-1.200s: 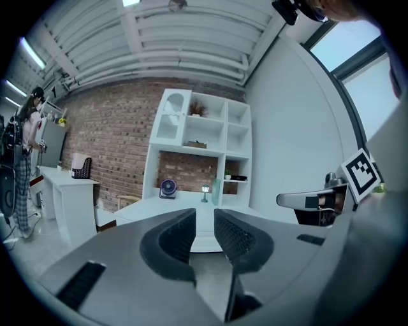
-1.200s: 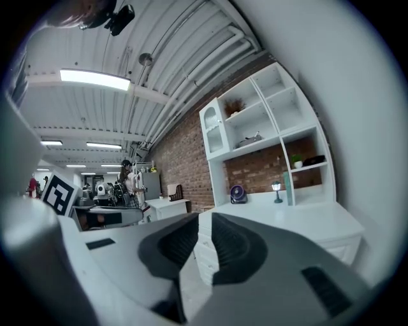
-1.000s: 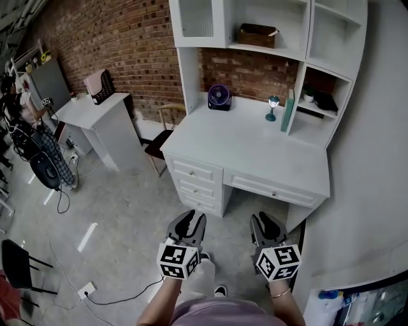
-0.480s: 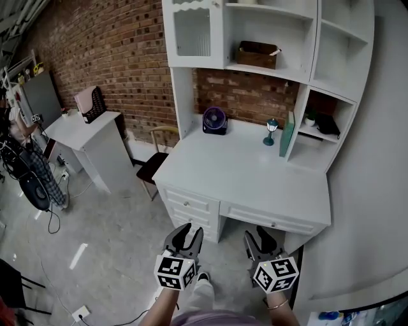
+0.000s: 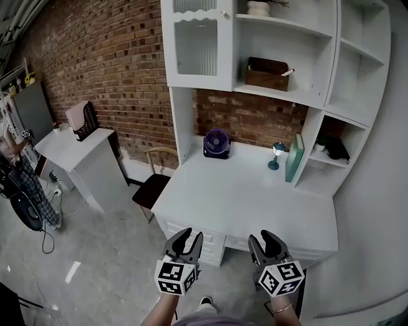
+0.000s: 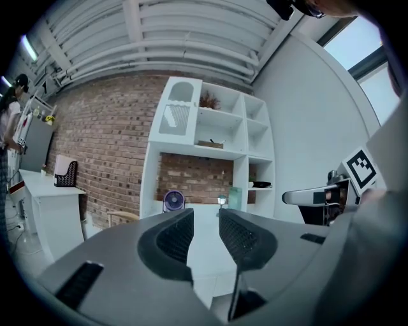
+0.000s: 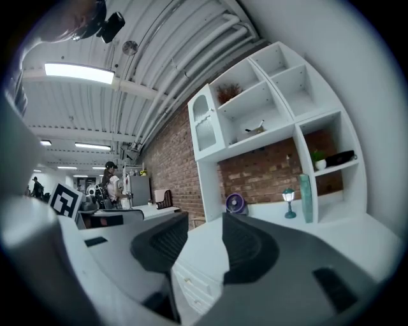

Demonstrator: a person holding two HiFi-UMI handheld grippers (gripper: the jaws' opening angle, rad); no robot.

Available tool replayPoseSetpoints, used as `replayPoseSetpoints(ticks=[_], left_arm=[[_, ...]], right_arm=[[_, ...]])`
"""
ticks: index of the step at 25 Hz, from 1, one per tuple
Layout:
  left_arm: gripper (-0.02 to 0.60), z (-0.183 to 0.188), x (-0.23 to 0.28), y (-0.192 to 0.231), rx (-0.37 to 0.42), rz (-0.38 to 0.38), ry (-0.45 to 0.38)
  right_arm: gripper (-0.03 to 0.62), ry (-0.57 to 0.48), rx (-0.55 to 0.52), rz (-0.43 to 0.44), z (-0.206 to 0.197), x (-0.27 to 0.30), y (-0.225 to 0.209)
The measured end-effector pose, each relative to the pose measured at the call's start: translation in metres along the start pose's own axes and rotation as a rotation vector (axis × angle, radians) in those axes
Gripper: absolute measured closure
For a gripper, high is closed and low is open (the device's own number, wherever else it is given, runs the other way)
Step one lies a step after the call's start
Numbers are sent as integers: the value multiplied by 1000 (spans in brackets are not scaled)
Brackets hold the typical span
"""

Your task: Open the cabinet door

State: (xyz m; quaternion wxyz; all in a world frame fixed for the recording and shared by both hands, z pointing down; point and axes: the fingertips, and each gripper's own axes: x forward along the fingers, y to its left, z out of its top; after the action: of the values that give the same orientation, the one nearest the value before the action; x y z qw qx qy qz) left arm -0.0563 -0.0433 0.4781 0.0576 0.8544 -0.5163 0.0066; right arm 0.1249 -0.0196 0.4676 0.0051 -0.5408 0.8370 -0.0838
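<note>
The cabinet door [image 5: 196,44] is sitting shut, high up on the left side of the white shelves. It is white with wavy glass in the middle. A small knob [image 5: 224,14] is showing on its right edge, near the top.

The left claw [image 5: 189,236] and the right claw [image 5: 263,238] are hanging side by side, far below the cabinet door and well in front of it. Both are pointing level toward the shelves. The left claw is spread apart and is holding nothing. The right claw is spread wide and is holding nothing too.

The desk [image 5: 242,197] is lying below the cabinet door, between it and the claws. A purple fan [image 5: 216,142] is standing right under the door. A brown box [image 5: 268,73] is sitting on the shelf just to the right of it.

This is looking like the reaching step. To do it well, one claw should be going up and in toward the knob, with its two sides wide apart. It should be pinching only the knob, not pushing on the glass. The hinges are probably on the door's left edge, so the pull should be curving out and to the left. The arm should be passing above the fan, so nothing is getting bumped. The other claw should be waiting out of the door's path.
</note>
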Motion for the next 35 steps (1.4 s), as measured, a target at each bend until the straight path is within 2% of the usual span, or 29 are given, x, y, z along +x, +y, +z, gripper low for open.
replayPoseSetpoints(ticks=[7, 16, 23, 35], left_arm=[[451, 25, 42, 43, 20, -23, -42], [449, 57, 93, 63, 43, -63, -84], [449, 93, 149, 71, 89, -77, -145], [449, 189, 243, 75, 209, -54, -277]], right_arm=[[436, -55, -19, -5, 37, 59, -8], [436, -107, -67, 4, 77, 113, -19], [436, -166, -121, 68, 115, 168, -32], [436, -288, -214, 180, 217, 258, -69]])
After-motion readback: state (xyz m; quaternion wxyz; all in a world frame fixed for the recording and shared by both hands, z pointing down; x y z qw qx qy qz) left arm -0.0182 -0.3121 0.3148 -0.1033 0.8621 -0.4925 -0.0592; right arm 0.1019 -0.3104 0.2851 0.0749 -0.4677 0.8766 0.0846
